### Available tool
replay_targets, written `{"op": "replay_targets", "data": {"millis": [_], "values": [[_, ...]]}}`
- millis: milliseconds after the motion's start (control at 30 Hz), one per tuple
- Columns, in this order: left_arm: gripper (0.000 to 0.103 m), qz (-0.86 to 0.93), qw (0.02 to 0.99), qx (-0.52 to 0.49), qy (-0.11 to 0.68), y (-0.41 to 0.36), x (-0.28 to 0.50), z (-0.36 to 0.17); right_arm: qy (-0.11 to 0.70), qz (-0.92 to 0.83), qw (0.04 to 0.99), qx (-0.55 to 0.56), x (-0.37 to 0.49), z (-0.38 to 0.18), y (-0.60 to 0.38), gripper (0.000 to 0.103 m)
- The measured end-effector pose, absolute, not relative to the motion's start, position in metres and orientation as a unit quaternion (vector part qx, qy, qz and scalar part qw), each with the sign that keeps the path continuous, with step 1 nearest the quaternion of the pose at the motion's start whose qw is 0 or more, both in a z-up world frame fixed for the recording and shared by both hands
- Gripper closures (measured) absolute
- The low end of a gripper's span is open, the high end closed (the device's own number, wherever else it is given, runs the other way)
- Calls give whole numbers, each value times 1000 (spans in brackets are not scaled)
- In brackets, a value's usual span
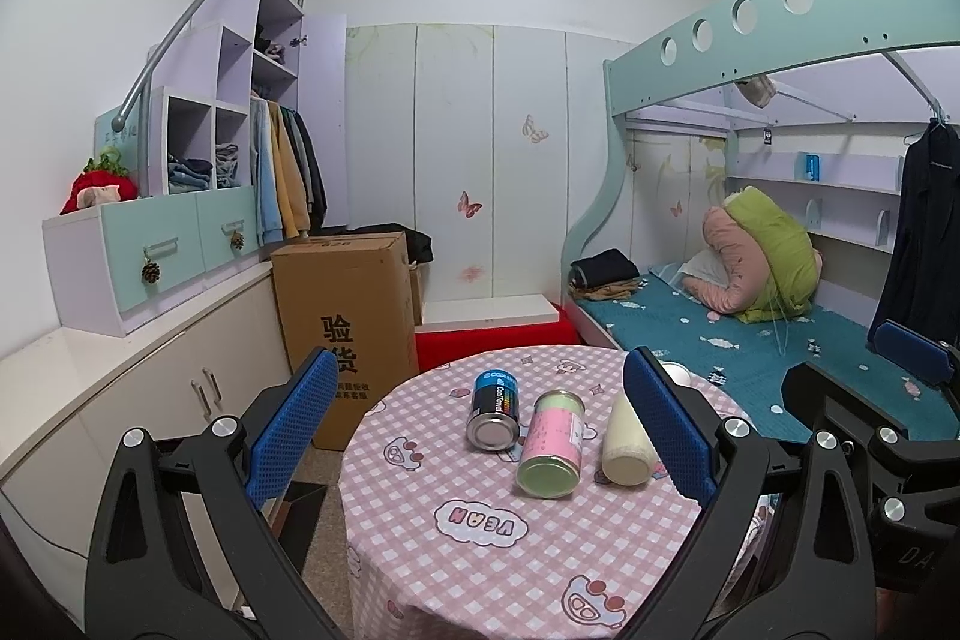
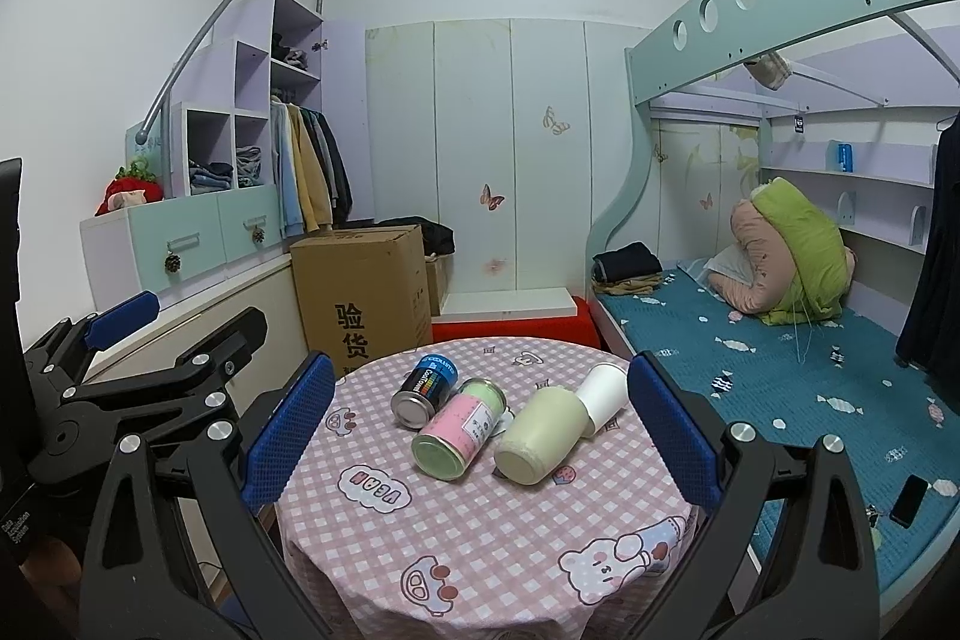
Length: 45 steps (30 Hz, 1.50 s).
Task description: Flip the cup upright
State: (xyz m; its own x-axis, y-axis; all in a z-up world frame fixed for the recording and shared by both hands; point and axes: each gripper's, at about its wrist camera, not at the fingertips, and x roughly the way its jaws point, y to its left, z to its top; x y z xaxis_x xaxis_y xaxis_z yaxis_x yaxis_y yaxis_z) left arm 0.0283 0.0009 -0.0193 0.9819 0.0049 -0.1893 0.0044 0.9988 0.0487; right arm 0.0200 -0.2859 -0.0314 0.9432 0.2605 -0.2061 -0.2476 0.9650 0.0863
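Observation:
A white paper cup (image 2: 603, 394) lies on its side on the round table (image 2: 480, 538), at its far right, mouth towards the near side; in the left wrist view only its rim (image 1: 678, 373) shows behind my right finger. A cream bottle (image 2: 543, 436) lies against it, also seen in the left wrist view (image 1: 627, 442). A pink-green can (image 2: 459, 430) (image 1: 552, 445) and a blue can (image 2: 425, 391) (image 1: 493, 412) lie to the left. My left gripper (image 1: 480, 430) and right gripper (image 2: 480, 430) are both open and empty, held above the table's near side.
A pink checked cloth covers the table. A cardboard box (image 2: 363, 292) stands behind the table on the left, beside low cabinets (image 1: 150, 388). A bunk bed (image 2: 780, 340) runs along the right. The other gripper shows at each view's edge (image 1: 870, 400) (image 2: 120, 370).

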Motion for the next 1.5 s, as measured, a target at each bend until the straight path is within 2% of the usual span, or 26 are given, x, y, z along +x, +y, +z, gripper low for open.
{"op": "replay_targets", "data": {"millis": [800,1500], "values": [[7,1,995,23,100,4,37,-24,114,129,985,33,29,-34,-281,8],[7,-1,989,43,141,-17,88,-38,149,128,979,55,77,-49,-298,8]]}}
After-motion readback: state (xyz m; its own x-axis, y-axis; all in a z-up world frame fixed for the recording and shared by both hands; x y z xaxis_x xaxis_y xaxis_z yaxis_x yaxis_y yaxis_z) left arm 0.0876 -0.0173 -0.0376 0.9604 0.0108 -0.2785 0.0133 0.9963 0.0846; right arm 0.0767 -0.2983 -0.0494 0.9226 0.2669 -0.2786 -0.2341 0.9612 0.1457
